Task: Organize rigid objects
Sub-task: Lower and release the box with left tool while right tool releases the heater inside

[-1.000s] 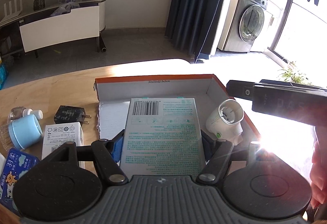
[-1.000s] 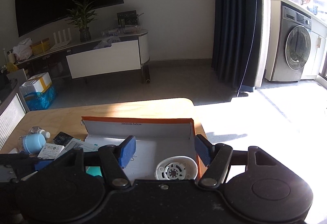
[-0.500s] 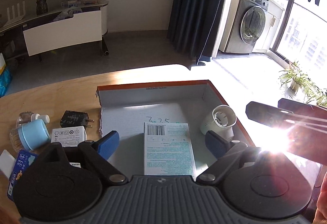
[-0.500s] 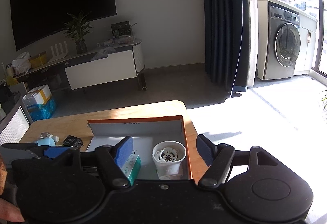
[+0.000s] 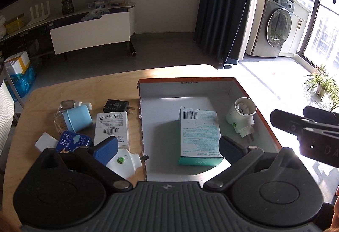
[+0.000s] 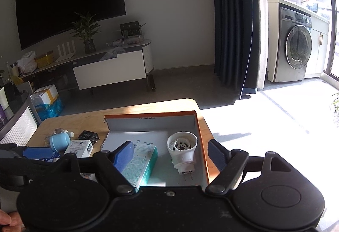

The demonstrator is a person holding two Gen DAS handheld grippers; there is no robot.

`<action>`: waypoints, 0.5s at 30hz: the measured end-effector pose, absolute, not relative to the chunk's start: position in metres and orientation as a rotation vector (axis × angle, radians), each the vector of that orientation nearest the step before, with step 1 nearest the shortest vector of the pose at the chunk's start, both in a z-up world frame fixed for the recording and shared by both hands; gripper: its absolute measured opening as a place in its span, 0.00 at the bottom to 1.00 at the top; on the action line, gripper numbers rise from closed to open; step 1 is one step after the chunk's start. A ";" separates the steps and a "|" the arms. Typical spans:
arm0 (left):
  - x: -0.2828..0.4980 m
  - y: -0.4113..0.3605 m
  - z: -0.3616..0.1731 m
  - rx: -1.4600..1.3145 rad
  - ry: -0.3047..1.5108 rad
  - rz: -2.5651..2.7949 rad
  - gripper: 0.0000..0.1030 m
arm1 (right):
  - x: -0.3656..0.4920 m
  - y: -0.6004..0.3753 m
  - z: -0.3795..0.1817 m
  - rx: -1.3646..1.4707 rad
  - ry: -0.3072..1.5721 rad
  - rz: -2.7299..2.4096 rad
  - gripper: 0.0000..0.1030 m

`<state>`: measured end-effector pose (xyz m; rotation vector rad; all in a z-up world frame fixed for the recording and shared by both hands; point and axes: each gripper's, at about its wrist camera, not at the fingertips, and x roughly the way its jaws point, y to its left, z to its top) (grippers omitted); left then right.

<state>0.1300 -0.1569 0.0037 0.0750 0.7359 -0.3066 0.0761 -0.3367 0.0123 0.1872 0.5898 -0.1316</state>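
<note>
A shallow cardboard box with an orange rim (image 5: 186, 79) (image 6: 148, 124) sits on the wooden table. Inside it lie a teal-and-white bandage box (image 5: 199, 136) (image 6: 142, 164) and a white plug-in device (image 5: 241, 117) (image 6: 182, 151). My left gripper (image 5: 167, 150) hovers over the box's near edge. Its jaws are opening wide and its blue pads touch nothing. My right gripper (image 6: 170, 155) hangs above the box's right side, also opening. The white device is in line between its pads but lies free below them. Each gripper shows at the edge of the other's view.
Left of the box on the table lie a light blue capped bottle (image 5: 77, 117), a black charger (image 5: 116, 106), a white carton (image 5: 112, 127), a blue tissue pack (image 5: 73, 142) and a second white plug-in device (image 5: 125, 163). The table's right edge runs just past the box.
The left gripper let go of the bandage box, which now lies in the box. Both grippers drew back and up with jaws widening. The white device is free of the right pads.
</note>
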 end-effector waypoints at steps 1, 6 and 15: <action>0.128 -0.154 0.005 0.075 0.733 -0.300 1.00 | 0.075 -0.335 0.012 0.185 0.592 -0.126 0.88; 0.116 -0.143 0.006 0.087 0.718 -0.272 1.00 | 0.071 -0.319 0.011 0.171 0.603 -0.086 0.88; 0.104 -0.114 0.004 0.064 0.716 -0.210 1.00 | 0.072 -0.290 0.008 0.140 0.617 -0.011 0.89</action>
